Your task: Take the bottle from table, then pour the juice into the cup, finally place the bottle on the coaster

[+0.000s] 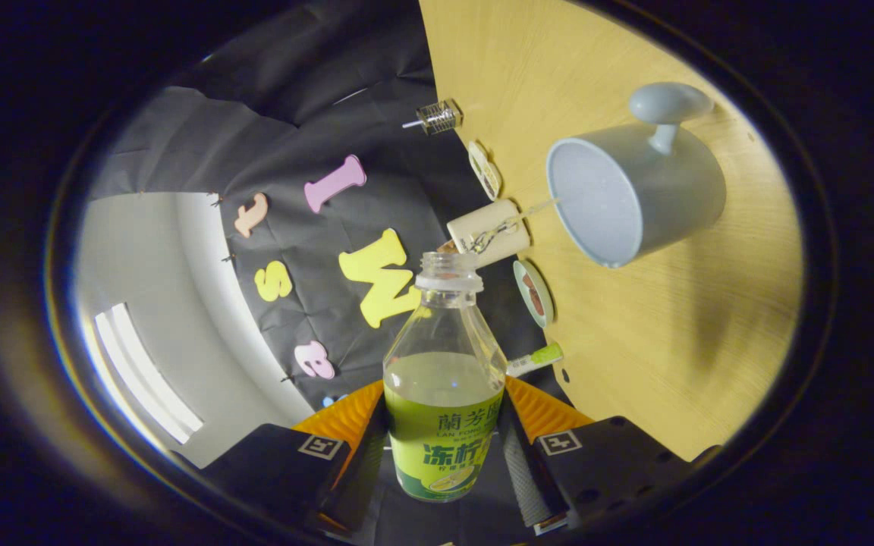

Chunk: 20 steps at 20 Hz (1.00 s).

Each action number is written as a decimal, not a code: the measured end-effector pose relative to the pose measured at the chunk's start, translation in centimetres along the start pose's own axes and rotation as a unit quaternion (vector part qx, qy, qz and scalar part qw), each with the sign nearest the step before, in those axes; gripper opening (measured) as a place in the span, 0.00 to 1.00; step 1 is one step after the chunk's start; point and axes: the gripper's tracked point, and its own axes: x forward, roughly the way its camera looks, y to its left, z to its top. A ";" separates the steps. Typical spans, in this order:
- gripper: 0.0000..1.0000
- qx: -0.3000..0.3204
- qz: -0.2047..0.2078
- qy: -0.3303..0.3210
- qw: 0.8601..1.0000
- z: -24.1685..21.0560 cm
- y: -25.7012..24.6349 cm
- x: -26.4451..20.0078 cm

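Claw [443,447] is clamped on the juice bottle [444,394], one finger [365,462] pressing each flank of the labelled lower body. Bottle sits between the fingers, neck pointing forward along them.

Bottle: clear plastic, cap off, mouth open. Pale yellow-green juice fills up to the shoulder, just above the top of the green label. Upper part and neck empty.

Whole view is rolled sideways: wooden table [672,334] runs up the far side of the bottle like a wall, booth cloth on the other side.

Cup [634,197]: grey-blue mug with a knob-like handle, standing on the table well in from its edge, open mouth facing toward the bottle neck. Inside looks empty. Bottle mouth is near the cup rim but apart from it, not over it, no juice leaving the bottle.

Along the table edge nearest the booth wall, in a row:
- small wire-cage object with a pin [437,116], at the far end
- small flat oval item [484,168]
- cream cylinder with wire wound on it [488,231], a thin stick reaching from it toward the cup rim
- round green-rimmed coaster [534,292] with a red-brown centre, seen edge-on, just beyond the bottle mouth
- small tube with a green cap [536,359], closest to the fingers

Coaster carries nothing.
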 end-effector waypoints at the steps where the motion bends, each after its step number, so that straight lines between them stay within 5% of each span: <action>1: 0.78 0.006 0.003 -0.001 1.000 0.1 0.1 0.0; 14: 0.78 0.084 0.037 -0.002 0.996 0.3 1.8 -1.1; 20: 0.78 0.068 0.032 0.014 0.997 -0.9 2.9 -0.9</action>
